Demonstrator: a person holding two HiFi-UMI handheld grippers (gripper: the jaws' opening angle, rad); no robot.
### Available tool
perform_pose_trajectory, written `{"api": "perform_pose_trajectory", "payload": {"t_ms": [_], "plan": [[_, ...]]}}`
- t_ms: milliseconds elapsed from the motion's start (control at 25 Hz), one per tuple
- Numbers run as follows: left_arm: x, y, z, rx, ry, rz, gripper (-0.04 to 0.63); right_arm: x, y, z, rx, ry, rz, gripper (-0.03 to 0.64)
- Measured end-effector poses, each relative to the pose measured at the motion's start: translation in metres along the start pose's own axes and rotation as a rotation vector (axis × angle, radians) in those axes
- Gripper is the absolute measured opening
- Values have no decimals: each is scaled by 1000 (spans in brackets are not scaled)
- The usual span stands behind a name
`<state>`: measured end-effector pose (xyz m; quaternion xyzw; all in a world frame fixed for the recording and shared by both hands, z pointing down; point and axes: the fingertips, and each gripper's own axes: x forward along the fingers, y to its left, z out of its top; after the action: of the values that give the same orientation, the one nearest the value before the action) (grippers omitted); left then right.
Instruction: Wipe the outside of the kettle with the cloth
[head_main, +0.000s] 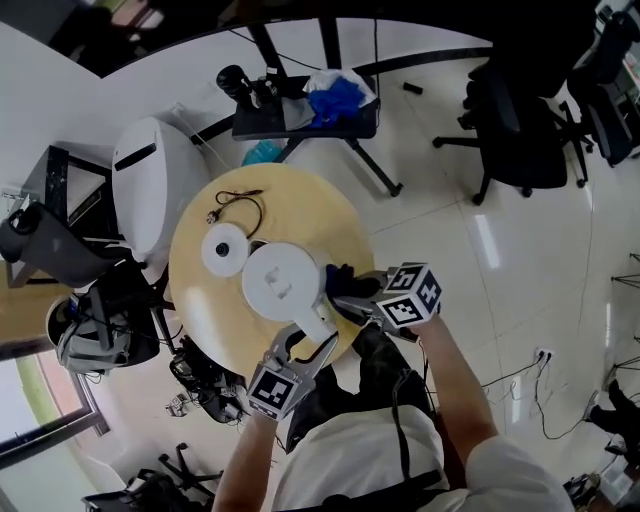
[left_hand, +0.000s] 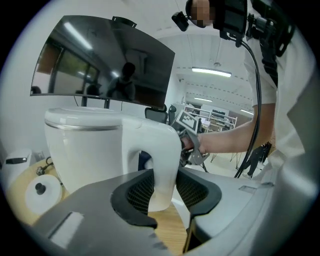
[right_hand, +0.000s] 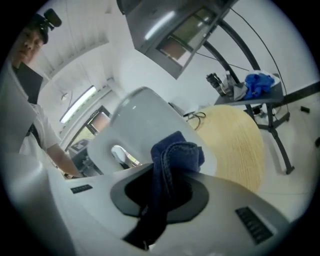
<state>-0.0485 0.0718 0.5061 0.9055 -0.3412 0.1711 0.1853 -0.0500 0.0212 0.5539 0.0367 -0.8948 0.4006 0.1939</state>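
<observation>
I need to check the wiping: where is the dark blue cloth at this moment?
In the head view the cloth is just right of the white kettle, close against its side, clamped in the right gripper.

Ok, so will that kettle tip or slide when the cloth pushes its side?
Probably not tipping: the left gripper clamps the kettle by its handle. Its smooth white body may let it slide on the table. The cloth looks soft, likely cushioning pushes.

So the kettle (head_main: 283, 282) sits on the counter (head_main: 200, 300), with its base (head_main: 224, 250) just left of it. The cloth (head_main: 345, 282) is right up against the kettle's right side, and the cable (head_main: 240, 205) lies behind the base.
</observation>
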Motion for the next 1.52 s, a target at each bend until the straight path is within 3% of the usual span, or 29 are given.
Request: {"api": "perform_pose_trajectory", "payload": {"t_ms": [200,320,440,520,640,800,920,1040,1200,1320,1520], "plan": [[-21,7,-6,4,-11,59,153,-12,64,37,-127,-75,100,64],[-23,10,1,3,-48,125,219,-9,71,37,-158,-75,77,64],[-18,14,4,-10,-63,237,219,-11,66,37,-147,-91,43,64],[-15,16,4,-31,-74,289,159,-14,67,40,-157,-103,33,64],[-14,10,3,-27,-73,252,156,-10,73,44,-207,-87,38,64],[-22,1,-4,11,-34,133,155,4,63,26,-213,-6,13,64],[-31,-8,-13,46,24,21,153,18,33,-4,-122,34,-21,64],[-40,-11,-21,64,70,-33,149,42,-3,-40,-12,81,-56,64],[-51,-6,-26,58,86,-29,150,67,-35,-74,75,137,-90,64],[-61,1,-30,45,84,12,156,73,-43,-83,68,186,-119,64],[-84,20,-38,-18,30,182,168,57,-11,-44,-11,126,-92,64]]}}
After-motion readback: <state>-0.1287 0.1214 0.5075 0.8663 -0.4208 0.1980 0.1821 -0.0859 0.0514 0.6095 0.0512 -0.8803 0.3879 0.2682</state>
